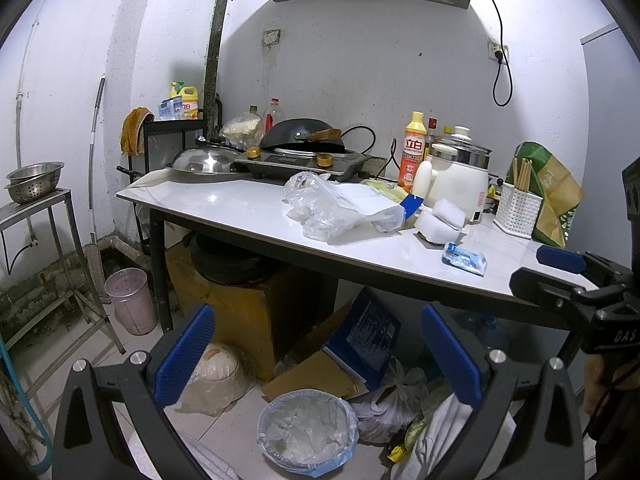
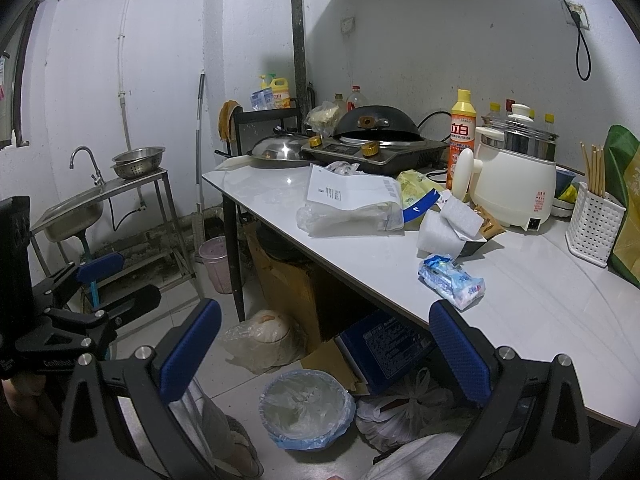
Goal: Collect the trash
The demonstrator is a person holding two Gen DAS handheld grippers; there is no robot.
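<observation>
Left tongs (image 1: 318, 354) spread wide and empty, right tongs (image 2: 326, 350) likewise, side by side

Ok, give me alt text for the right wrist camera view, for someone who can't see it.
The open right gripper hovers above a plastic-lined trash bin on the floor beside a white table. Scattered on the table are a blue snack wrapper, a clear plastic bag and white foam pieces.
</observation>
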